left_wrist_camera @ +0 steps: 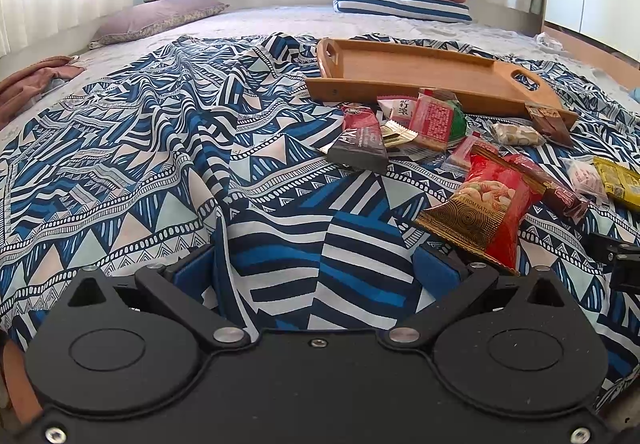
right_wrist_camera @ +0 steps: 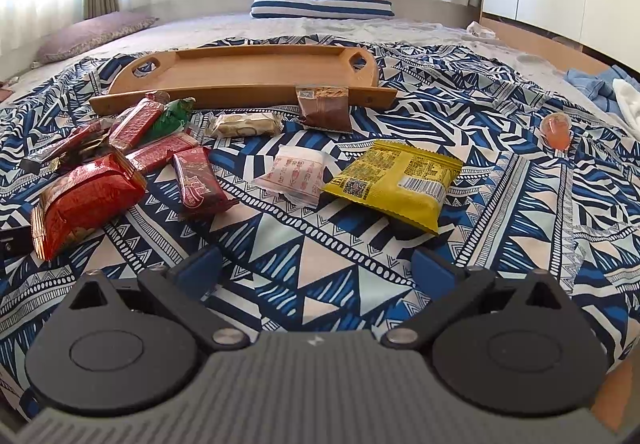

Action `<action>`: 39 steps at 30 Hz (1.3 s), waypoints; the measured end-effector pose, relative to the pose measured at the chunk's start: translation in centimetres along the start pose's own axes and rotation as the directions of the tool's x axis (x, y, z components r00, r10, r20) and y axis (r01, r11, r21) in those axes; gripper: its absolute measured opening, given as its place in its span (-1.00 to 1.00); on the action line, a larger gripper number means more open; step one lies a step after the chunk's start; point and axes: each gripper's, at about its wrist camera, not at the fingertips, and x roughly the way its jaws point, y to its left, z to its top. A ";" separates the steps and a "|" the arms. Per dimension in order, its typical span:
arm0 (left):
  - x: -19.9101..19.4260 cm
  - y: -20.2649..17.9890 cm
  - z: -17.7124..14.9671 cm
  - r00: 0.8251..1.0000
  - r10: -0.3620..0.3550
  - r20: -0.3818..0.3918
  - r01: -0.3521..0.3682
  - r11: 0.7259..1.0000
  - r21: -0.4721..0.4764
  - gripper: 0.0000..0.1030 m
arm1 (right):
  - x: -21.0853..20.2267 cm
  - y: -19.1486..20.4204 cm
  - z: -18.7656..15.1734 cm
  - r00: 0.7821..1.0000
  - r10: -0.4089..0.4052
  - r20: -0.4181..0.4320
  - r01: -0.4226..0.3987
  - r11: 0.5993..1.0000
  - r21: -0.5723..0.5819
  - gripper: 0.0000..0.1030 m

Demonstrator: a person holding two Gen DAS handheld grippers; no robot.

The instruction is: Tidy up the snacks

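Left gripper (left_wrist_camera: 316,264): spread wide, nothing between the blue fingers (left_wrist_camera: 192,270), poised low over the patterned blue-and-white cloth (left_wrist_camera: 160,163). Just ahead and to the right of its right finger, nearly touching: red nut bag (left_wrist_camera: 486,203) with gold end. Beyond that, ahead and right, a loose heap: dark red bar (left_wrist_camera: 360,139), red cracker pack (left_wrist_camera: 434,119), green pack (left_wrist_camera: 460,121) behind it, small white packet (left_wrist_camera: 398,107). Farther right: pale nougat pack (left_wrist_camera: 516,133), brown packet (left_wrist_camera: 548,119) leaning against the rim of the wooden tray (left_wrist_camera: 420,71). Tray ahead and right of the gripper, past the heap, nothing in it.

Right gripper (right_wrist_camera: 316,264): likewise released, fingers (right_wrist_camera: 198,264) apart and gripping nothing, low over the same cloth. Straight ahead and slightly right: yellow bag (right_wrist_camera: 396,179), back side up. Straight ahead, nearer centre: white sachet (right_wrist_camera: 296,173) with red print, touching the yellow bag's left edge. Ahead and left: maroon bar (right_wrist_camera: 198,181), then red nut bag (right_wrist_camera: 86,199) at far left, with red cracker packs (right_wrist_camera: 136,119) behind. Farther ahead: nougat pack (right_wrist_camera: 246,123), brown packet (right_wrist_camera: 324,105) against tray (right_wrist_camera: 240,67). Far right, well apart from everything: small orange jelly cup (right_wrist_camera: 556,129).

All snacks on the cloth, outside the tray.
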 end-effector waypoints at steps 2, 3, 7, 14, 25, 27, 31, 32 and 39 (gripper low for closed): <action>0.0 0.0 0.0 1.000 0.002 -0.001 -0.002 1.000 0.004 1.00 | 0.0 0.0 0.0 1.000 0.002 0.000 -0.002 1.000 -0.006 1.00; 0.0 -0.1 0.0 1.000 0.004 -0.003 -0.004 1.000 0.004 1.00 | 0.0 -0.1 0.0 1.000 0.005 0.000 -0.005 1.000 -0.003 1.00; -0.1 -0.2 0.1 1.000 0.012 -0.002 -0.012 1.000 -0.006 1.00 | -0.3 -0.5 0.1 1.000 0.023 0.007 -0.023 1.000 0.019 1.00; -0.9 -0.2 -0.9 0.998 -0.039 0.055 0.038 0.999 0.031 1.00 | -0.1 -0.8 0.9 0.999 0.043 -0.032 -0.043 0.999 -0.006 1.00; 0.0 5.7 3.9 0.970 -0.241 -0.001 0.232 0.935 -0.268 1.00 | -1.0 -3.6 3.8 0.999 0.039 -0.009 -0.038 0.998 0.056 1.00; 0.5 6.0 5.2 0.971 -0.239 0.008 0.233 0.938 -0.257 1.00 | -1.3 -3.8 4.3 0.997 0.068 0.019 -0.069 0.996 0.061 1.00; 1.0 4.1 7.8 0.982 -0.181 0.047 0.185 0.979 -0.087 1.00 | -1.3 -3.1 5.4 0.987 0.149 0.055 -0.152 0.987 0.058 1.00; 1.2 3.5 8.3 0.983 -0.175 0.049 0.177 0.983 -0.048 1.00 | -1.2 -2.8 5.6 0.986 0.154 0.061 -0.158 0.986 0.051 1.00; 2.3 1.1 9.4 0.976 -0.213 0.031 0.215 0.976 -0.038 1.00 | 0.8 -1.2 6.8 0.979 0.199 0.052 -0.202 0.979 0.038 0.82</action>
